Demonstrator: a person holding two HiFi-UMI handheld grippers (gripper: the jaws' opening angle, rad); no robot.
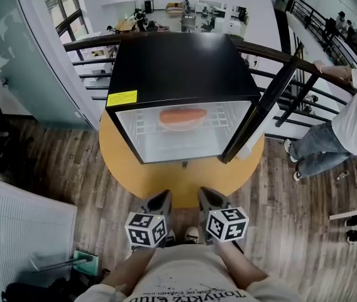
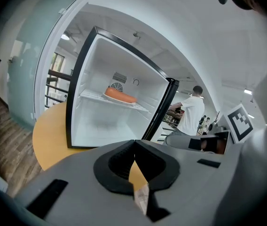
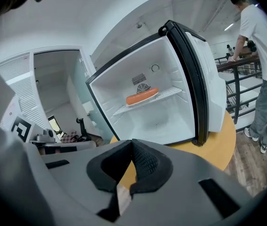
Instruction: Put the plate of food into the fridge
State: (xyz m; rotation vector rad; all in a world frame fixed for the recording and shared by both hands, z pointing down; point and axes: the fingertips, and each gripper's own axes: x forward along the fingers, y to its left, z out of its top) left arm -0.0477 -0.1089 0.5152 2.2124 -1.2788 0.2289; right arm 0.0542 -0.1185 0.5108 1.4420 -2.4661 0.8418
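Orange food on its plate (image 1: 183,117) is already on the white wire shelf (image 1: 144,129) inside the black mini fridge (image 1: 178,68), sitting about mid-shelf and clear of the walls, so I'd call the main job done. The door (image 1: 260,109) hangs wide open on the right, so that looks like the bit left to do.

Both tongs are well back from the fridge, down by my body. The left gripper (image 1: 159,201) has its 2 jaws pinched tip to tip with nothing in them, and the right gripper (image 1: 211,197) is the same, closed up and empty.

My plan: keep the right jaws together, put them on the door's outer face near the free edge, and swing it round slowly. A slam could slide the plate on those wires or shift the fridge on the round yellow table (image 1: 166,178). A person (image 1: 348,115) is at the railing on that side, well apart.
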